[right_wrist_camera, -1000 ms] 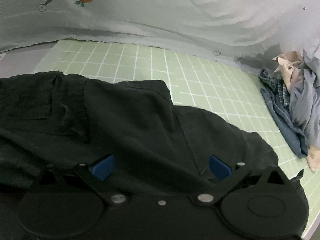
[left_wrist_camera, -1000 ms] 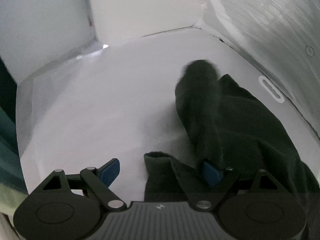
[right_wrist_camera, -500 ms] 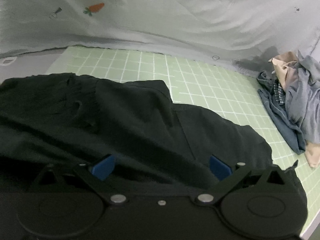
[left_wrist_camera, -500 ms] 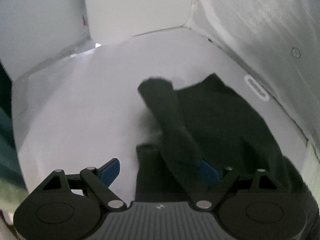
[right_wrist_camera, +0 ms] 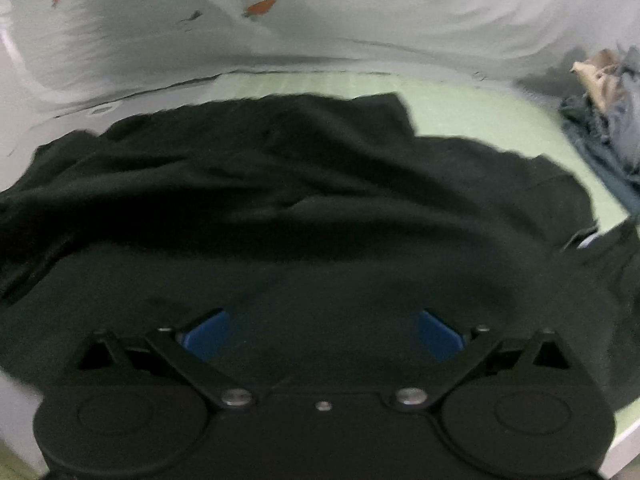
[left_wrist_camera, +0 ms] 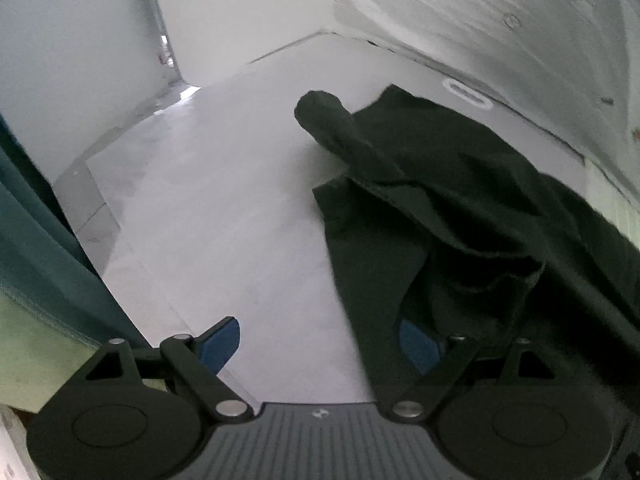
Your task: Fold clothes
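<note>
Two views: one fisheye picture is given from each wrist, both looking down along the blue pads.
Left gripper [left_wrist_camera: 320, 340]: its jaws are seen spread wide at the bottom of the left-wrist frame, with nothing clamped between them.
Left pads: the left pad [left_wrist_camera: 220, 345] stands over bare surface; the right pad [left_wrist_camera: 418, 345] is partly covered by a hanging fold of dark cloth, and contact cannot be told.
Dark garment [left_wrist_camera: 460, 208]: it is spread over the centre right and lower right of the left-wrist frame, rumpled, with a rolled sleeve-like end pointing to the upper middle.
White tabletop [left_wrist_camera: 208, 200]: it fills the centre left of that frame, bare beside the garment.
Teal cloth [left_wrist_camera: 44, 256]: it is seen at the left edge, hanging.
Right gripper [right_wrist_camera: 322, 334]: its jaws are seen wide apart at the bottom of the right-wrist frame, with only the garment's flat cloth lying beneath; nothing is pinched.
Garment in the right view [right_wrist_camera: 280, 184]: it covers the middle of the frame from edge to edge, blurred.
Green mat [right_wrist_camera: 480, 112]: it shows above and to the right of the garment.
White printed sheet [right_wrist_camera: 360, 8]: it runs along the top, carrying a small carrot print [right_wrist_camera: 261, 7].
Clothes pile [right_wrist_camera: 608, 104]: it lies at the right edge, well apart from the dark garment.
</note>
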The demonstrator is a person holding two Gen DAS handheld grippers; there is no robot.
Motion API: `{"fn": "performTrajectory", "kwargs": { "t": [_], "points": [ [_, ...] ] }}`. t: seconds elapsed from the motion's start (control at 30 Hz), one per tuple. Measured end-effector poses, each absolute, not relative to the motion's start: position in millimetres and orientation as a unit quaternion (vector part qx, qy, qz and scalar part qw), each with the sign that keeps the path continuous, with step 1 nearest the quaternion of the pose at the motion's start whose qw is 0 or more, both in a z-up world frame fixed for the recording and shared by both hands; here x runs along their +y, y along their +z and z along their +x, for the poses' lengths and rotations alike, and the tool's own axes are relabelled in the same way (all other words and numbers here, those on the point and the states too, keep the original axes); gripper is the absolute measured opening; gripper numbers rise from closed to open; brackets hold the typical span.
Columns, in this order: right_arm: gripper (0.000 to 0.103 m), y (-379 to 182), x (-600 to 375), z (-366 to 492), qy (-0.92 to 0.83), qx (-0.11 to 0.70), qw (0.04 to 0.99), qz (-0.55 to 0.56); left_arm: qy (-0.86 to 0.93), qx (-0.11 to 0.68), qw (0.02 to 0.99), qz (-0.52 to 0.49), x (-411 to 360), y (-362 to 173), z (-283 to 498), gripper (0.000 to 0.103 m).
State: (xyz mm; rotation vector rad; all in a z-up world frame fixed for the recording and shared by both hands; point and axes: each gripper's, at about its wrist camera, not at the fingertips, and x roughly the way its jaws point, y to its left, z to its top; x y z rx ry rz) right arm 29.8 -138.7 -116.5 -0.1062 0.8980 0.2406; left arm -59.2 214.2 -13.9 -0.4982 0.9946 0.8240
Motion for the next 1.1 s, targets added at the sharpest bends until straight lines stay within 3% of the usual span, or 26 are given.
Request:
{"fn": "performTrajectory", "kwargs": {
  "t": [0.57, 1.1],
  "points": [
    [0.103, -152, 16, -16, 0.062, 0.463, 0.884, -0.015, 0.191, 0.526, 0.819, -0.126, 285, -53, -33, 0.088],
    [0.103, -156, 43, -16, 0.014, 0.461, 0.887, -0.011, 0.111, 0.525, 0.835, -0.121, 316, -78, -4, 0.088]
  ]
}}
